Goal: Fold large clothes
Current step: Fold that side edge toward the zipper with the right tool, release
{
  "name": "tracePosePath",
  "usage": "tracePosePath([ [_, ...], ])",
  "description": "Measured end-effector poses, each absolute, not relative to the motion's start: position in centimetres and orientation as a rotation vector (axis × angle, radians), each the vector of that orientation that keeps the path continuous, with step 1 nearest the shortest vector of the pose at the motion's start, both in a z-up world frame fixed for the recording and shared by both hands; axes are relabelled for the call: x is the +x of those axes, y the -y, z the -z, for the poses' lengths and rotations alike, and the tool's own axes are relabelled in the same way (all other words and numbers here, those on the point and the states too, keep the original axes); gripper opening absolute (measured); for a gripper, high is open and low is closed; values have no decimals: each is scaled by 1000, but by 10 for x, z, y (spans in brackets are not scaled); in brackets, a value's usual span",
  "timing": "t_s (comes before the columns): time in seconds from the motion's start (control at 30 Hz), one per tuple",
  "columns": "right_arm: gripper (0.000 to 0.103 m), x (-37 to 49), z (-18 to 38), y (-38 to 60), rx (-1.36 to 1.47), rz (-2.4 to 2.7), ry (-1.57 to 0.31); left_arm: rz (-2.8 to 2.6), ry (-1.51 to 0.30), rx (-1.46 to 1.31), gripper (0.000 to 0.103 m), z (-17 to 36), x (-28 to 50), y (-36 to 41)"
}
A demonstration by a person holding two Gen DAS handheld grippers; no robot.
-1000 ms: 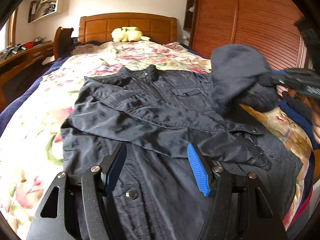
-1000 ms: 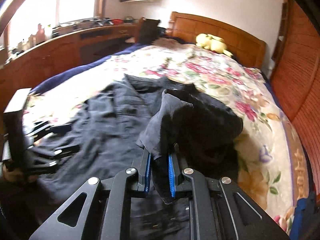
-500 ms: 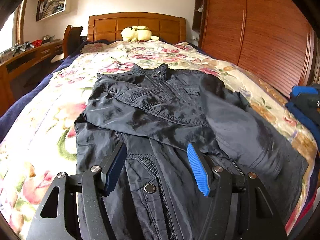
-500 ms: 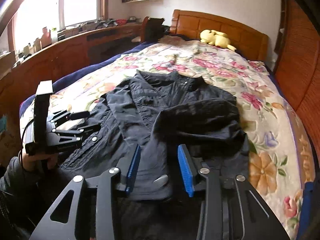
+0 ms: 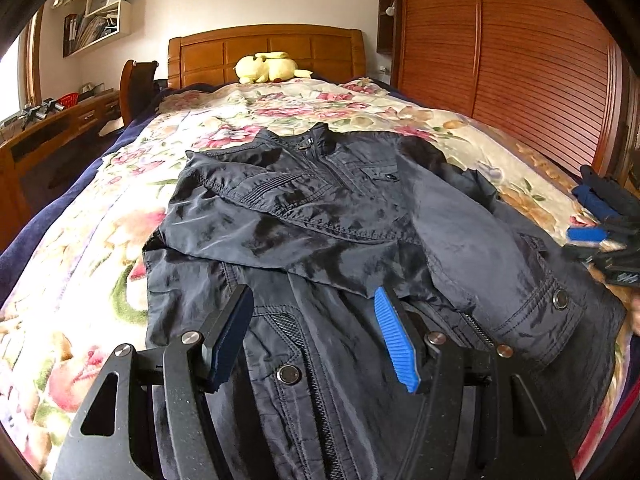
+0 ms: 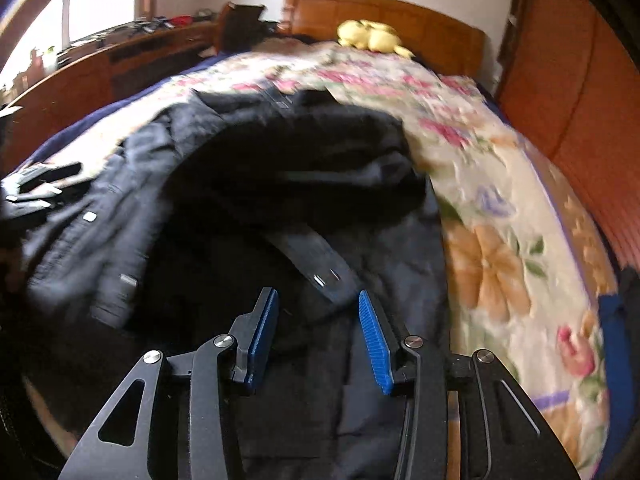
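Observation:
A dark navy jacket [image 5: 320,216] lies front up on the flowered bedspread [image 5: 80,280], collar toward the headboard. Both sleeves are folded across its chest; the right sleeve [image 5: 480,248] lies diagonally with its snap cuff near the hem. My left gripper [image 5: 314,320] is open and empty, just above the jacket's lower front. My right gripper [image 6: 318,316] is open and empty over the jacket's [image 6: 240,184] right lower part; that view is blurred. The right gripper also shows at the right edge of the left wrist view [image 5: 600,232].
A yellow plush toy [image 5: 266,68] sits by the wooden headboard [image 5: 264,48]. A wooden slatted wardrobe [image 5: 520,60] runs along the right of the bed. A desk [image 5: 48,128] and a chair [image 5: 138,84] stand on the left. The bed's foot edge is under my grippers.
My right gripper has let go of the right sleeve, which now lies folded across the jacket. The right gripper opened and pulled back toward the bed's foot. The left gripper has stayed open.

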State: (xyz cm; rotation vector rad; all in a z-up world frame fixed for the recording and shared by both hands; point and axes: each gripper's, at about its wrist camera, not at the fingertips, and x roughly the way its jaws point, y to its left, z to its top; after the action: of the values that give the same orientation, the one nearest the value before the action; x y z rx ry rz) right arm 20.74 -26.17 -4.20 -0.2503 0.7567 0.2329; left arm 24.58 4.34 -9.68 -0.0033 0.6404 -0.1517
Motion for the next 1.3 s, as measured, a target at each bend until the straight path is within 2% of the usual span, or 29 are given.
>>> tracePosePath([
  [0.23, 44, 231, 93, 273, -166, -211, -810, 149, -622, -20, 64, 91, 227, -36],
  [0.73, 44, 228, 95, 268, -88, -241, -762, 305, -605, -52, 64, 61, 184, 44],
  [1.23, 44, 228, 99, 282, -64, -257, -758, 300, -716, 101, 64, 100, 201, 107],
  [1.3, 44, 228, 99, 283, -63, -259, -758, 282, -711, 108, 58, 100, 203, 100],
])
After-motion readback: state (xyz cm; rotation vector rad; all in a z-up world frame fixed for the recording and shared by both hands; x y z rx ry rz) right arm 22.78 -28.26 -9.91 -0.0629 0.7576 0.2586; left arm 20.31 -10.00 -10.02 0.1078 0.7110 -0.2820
